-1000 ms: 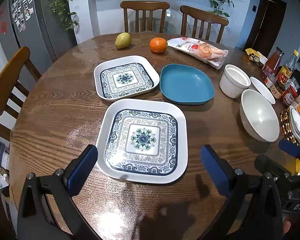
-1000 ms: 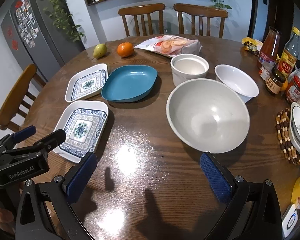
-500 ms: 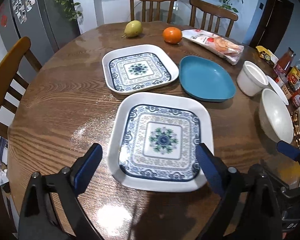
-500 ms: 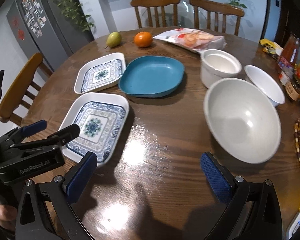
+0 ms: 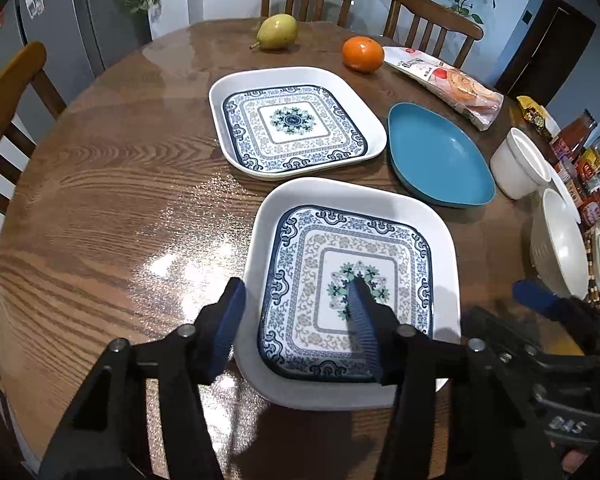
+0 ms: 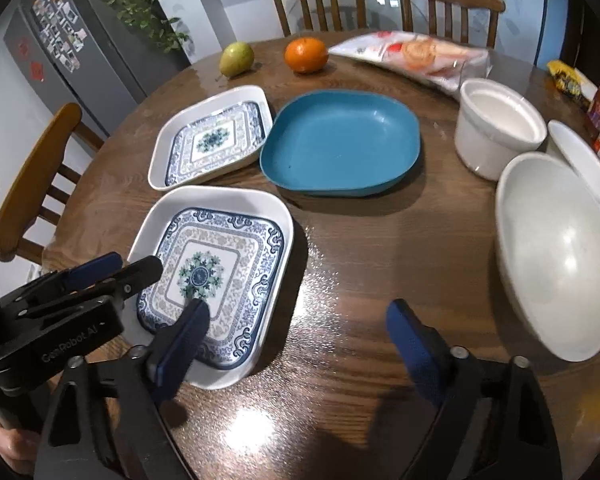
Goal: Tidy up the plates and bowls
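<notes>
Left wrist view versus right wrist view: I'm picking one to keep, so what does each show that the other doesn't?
Only the left wrist view shows the left gripper closing astride the near patterned plate's left rim.

Only the right wrist view shows the large white bowl's whole inside, and the right gripper closing over bare table.

Both show the far patterned plate, blue plate, pear and orange.

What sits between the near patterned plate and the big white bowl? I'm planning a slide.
Only bare table separates near patterned plate from big white bowl, per right wrist view.
</notes>
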